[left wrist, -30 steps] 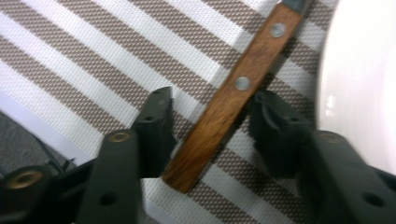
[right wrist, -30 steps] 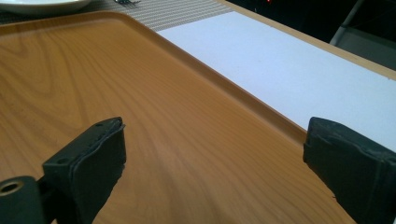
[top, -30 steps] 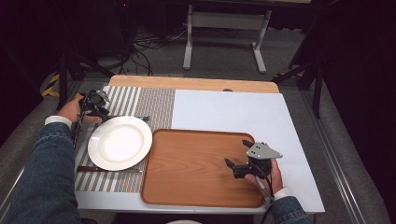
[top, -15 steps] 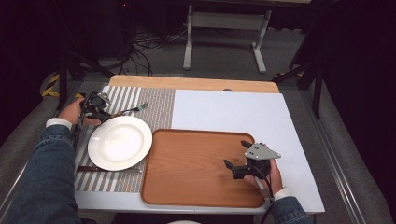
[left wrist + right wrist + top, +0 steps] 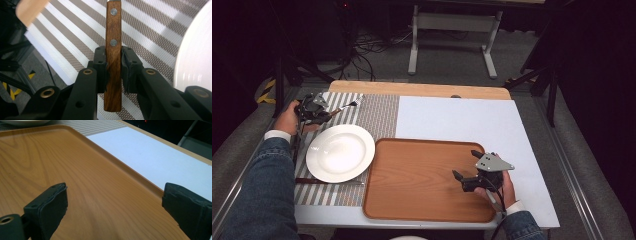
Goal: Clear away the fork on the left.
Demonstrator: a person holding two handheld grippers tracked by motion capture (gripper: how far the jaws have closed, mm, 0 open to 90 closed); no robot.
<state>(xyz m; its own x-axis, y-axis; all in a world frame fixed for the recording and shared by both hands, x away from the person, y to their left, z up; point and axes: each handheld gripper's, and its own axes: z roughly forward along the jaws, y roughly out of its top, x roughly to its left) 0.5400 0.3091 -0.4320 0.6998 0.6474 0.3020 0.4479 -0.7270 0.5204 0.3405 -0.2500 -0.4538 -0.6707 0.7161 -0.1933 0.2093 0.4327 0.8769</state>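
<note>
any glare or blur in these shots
High view: the white plate shines softly, and the room beyond the table is dark. Left gripper view: the wooden handle is sharp, the plate edge washed out, the top-left corner blurred. Right gripper view: the tray is soft up close.

A brown wooden handle (image 5: 113, 50) with two silver rivets sits mid-frame between black jaws, over a placemat (image 5: 379, 115) striped white and grey-brown (finely woven). The plate (image 5: 340, 153) at left is plain white, the tray (image 5: 422, 185) warm orange-brown wood grain, the tabletop (image 5: 462, 117) at upper right pale white.
</note>
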